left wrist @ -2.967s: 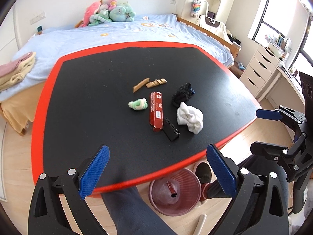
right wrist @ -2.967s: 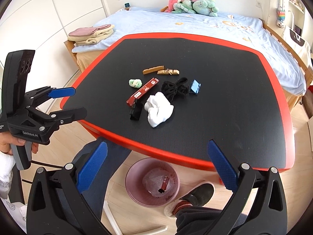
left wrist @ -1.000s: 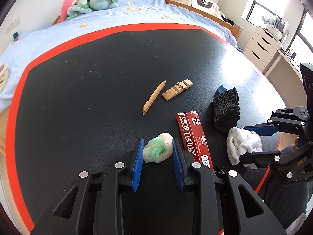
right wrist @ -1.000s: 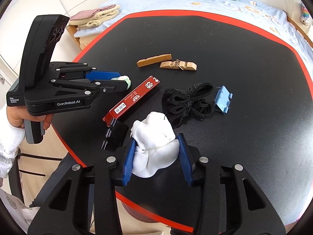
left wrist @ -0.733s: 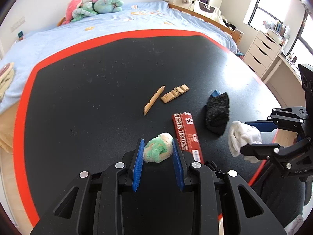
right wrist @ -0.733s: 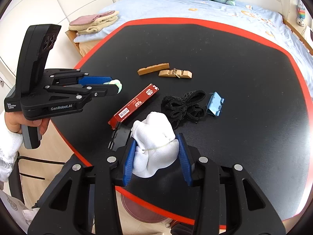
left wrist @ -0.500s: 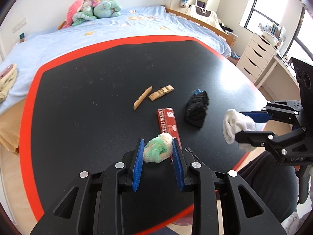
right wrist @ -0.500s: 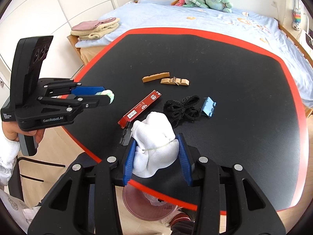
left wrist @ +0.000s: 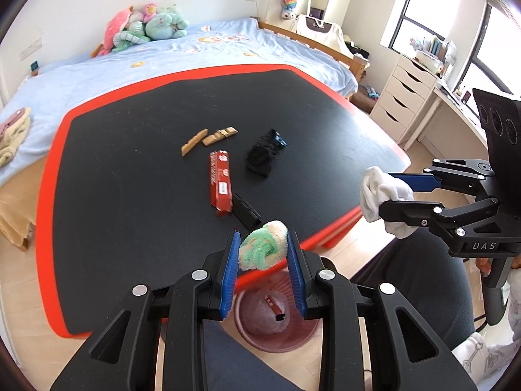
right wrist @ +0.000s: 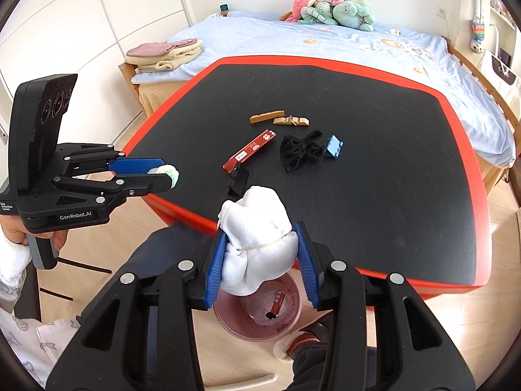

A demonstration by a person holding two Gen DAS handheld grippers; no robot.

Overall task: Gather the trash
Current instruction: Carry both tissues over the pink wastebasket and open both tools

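Observation:
My left gripper (left wrist: 263, 272) is shut on a green and cream wad (left wrist: 262, 249) and holds it over the table's front edge, above a pink bin (left wrist: 275, 325) on the floor. My right gripper (right wrist: 259, 267) is shut on a white crumpled cloth (right wrist: 257, 241), also above the bin (right wrist: 260, 312). Each gripper shows in the other's view: the right gripper (left wrist: 395, 192) with the white cloth (left wrist: 381, 198), the left gripper (right wrist: 162, 176) with the wad (right wrist: 169, 174). On the black table (left wrist: 130, 195) lie a red box (left wrist: 220, 179), a black netting bundle (left wrist: 262, 156) and wooden clothespin pieces (left wrist: 208, 138).
A black clip (left wrist: 246, 210) lies by the red box near the table's edge. A blue clip (right wrist: 333, 146) lies beside the netting. The bin holds a small red wrapper (right wrist: 278, 303). A bed with plush toys (right wrist: 332, 3) stands behind the table. My legs are under the table edge.
Both grippers closed on their items, lifted them off the table and pulled back toward the front edge. The bin now shows beneath both.

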